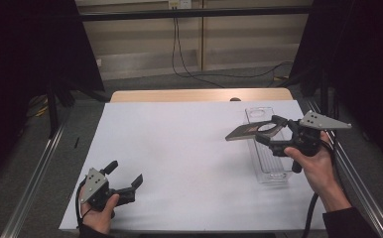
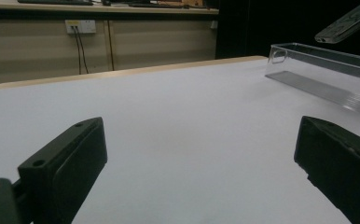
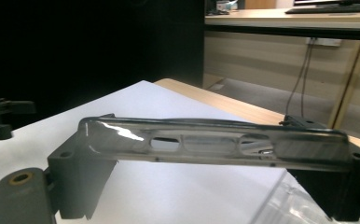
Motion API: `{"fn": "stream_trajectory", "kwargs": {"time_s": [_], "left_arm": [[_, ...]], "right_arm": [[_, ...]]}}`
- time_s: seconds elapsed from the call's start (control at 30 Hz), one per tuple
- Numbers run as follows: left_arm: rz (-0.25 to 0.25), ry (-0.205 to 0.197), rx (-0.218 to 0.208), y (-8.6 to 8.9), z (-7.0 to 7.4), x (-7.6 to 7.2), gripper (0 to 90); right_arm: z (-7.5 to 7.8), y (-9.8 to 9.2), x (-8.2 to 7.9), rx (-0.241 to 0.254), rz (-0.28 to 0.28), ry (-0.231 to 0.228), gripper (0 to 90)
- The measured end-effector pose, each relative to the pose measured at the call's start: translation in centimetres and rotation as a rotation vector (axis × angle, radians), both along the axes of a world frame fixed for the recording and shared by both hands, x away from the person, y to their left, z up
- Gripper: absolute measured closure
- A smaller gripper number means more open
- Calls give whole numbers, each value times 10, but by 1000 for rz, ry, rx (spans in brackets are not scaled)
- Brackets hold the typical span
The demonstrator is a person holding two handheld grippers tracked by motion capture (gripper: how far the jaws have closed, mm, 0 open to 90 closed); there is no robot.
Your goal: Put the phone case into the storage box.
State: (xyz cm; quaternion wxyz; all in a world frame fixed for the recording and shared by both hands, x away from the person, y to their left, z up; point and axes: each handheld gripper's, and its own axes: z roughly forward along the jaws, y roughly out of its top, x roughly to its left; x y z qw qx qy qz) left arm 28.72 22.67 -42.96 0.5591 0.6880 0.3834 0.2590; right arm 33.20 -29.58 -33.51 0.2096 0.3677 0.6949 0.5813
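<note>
The right claw (image 1: 274, 130) is clamped on a flat, dark, glossy lid (image 1: 249, 130) and holds it in the air above the near-right part of the white surface (image 1: 179, 148). In the high view the lid juts from the jaws toward the middle of the surface, nearly level, with its free end a little lower. It hangs over the far half of a clear box (image 1: 266, 153), a long, narrow, open-topped container that lies on the right side of the surface with its length running away from the person. Lid and box are apart; the lid is raised above the box rim. In the right gripper view the lid (image 3: 215, 142) spans the gap from one jaw to the other, pinched at both ends, and shows oblong cutouts along its middle; a corner of the box (image 3: 285, 205) shows below it.

The left claw (image 1: 125, 181) rests low at the near-left corner of the surface, held in the person's left hand (image 1: 100, 218), well apart from the box and lid. Its jaws stand wide apart with nothing between them. The left gripper view looks across the bare surface between the two spread jaws to the box (image 2: 318, 70) at the far right, with the end of the lid (image 2: 348, 21) in the air above it.
</note>
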Motion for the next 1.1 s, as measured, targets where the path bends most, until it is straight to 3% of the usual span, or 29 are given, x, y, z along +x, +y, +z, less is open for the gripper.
{"fn": "stream_trajectory", "kwargs": {"time_s": [0.1, 0.57, 0.67, 0.7, 0.77, 1.1], "left_arm": [[-11, -21, -5, -2, 2, -3, 25], [-6, -22, -16, 2, 0, 0, 28], [-12, -34, -13, 1, 0, 0, 31], [-19, -46, 10, 1, -1, 1, 30], [-16, -35, -6, 2, -3, 2, 30], [-26, -26, -3, -1, -5, 3, 30]], "right_arm": [[6, -10, 3, -2, -33, 5, 119], [13, -29, 24, -27, -138, 42, 119], [14, -32, 31, -26, -157, 57, 119], [14, -33, 35, -31, -175, 66, 119], [14, -35, 39, -37, -187, 78, 119], [15, -44, 55, -68, -263, 130, 119]]}}
